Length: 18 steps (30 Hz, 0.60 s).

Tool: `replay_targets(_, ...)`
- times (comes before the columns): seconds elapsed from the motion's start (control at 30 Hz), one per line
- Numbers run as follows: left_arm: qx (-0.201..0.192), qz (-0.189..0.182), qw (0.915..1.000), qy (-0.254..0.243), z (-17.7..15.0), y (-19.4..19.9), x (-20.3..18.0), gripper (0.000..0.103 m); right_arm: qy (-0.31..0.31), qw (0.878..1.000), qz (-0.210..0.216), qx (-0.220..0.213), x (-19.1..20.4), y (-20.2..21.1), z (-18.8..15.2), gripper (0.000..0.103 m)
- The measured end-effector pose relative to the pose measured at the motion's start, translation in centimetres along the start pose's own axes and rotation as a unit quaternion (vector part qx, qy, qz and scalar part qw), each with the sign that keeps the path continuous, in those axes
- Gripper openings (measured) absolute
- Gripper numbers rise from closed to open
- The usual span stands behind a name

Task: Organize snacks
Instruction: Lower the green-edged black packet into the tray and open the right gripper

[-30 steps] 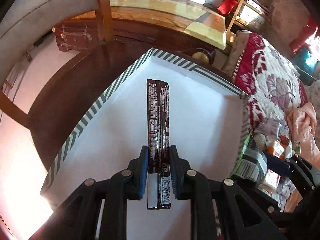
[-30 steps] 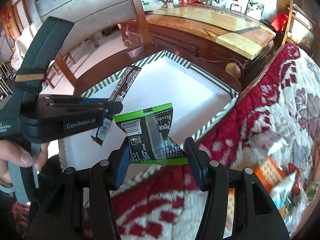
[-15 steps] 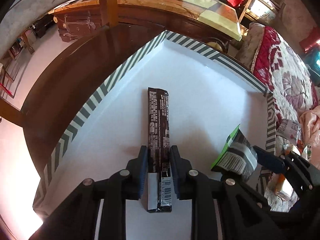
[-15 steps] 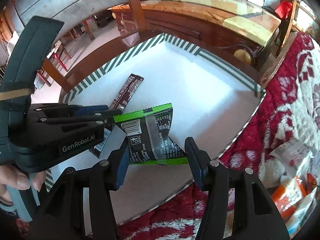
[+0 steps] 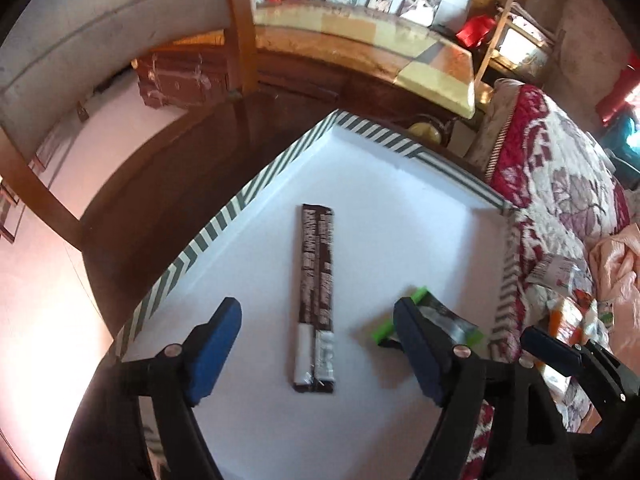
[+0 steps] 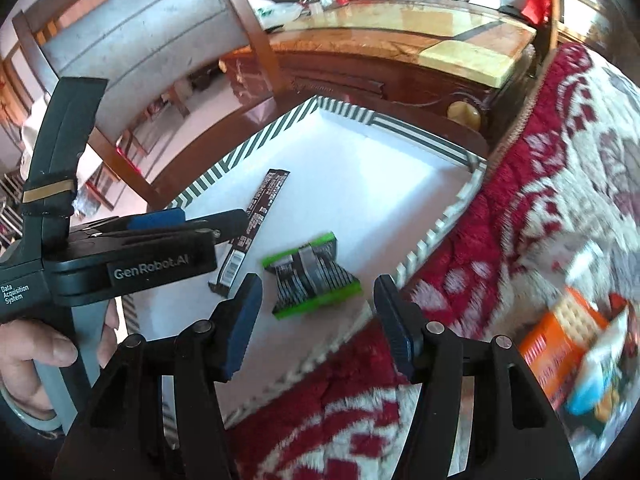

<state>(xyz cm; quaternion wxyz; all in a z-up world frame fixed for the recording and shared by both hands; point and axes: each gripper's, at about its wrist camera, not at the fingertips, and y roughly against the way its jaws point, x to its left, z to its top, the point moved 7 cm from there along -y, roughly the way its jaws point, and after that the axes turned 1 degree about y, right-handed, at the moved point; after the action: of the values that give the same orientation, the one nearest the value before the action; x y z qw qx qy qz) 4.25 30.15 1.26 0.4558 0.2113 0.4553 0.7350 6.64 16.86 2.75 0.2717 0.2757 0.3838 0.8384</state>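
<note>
At nine o'clock in the right wrist view a person's hand point(image 6: 36, 356) grips the handle of the left gripper point(image 5: 318, 344), whose jaws have just been opening and now stand wide apart with nothing pressed between them. The long dark snack bar point(image 5: 316, 296) lies flat on the white floor of the striped-rim box point(image 5: 224, 220), between those jaws but touching neither pad, its barcode end pointing toward six o'clock in the left wrist view. Just to its right, at about four o'clock in that view, the green-edged snack packet point(image 6: 314, 278) lies on the box floor too (its middle looks pinched or crumpled). The right gripper point(image 6: 318, 320) hangs over it; its jaws have just been opening as well, and they stand clear of the packet on both sides, holding nothing. The box sits on a dark wooden desk point(image 5: 168, 160). Farther right, a red and white floral quilt point(image 6: 560, 160) runs along the box's edge, and at four o'clock in the right wrist view a blurred heap of other snack packs point(image 6: 580, 348) rests on it, an orange one among them.
</note>
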Motion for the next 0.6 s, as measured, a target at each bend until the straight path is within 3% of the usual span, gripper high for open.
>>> replay_targets(0.23,-0.018,-0.026,0.9989,-0.034,-2.6,2.7,-4.4,0.085,-0.019,0.999,-0.024,-0.027,-2.3,4.2,-2.5,0.058)
replay_targets(0.6,0.008,-0.074,0.9943,-0.076,-7.5,4.0,-11.2,0.085,-0.063,0.995,-0.069,-0.045,-7.8,9.5,-7.8,0.058)
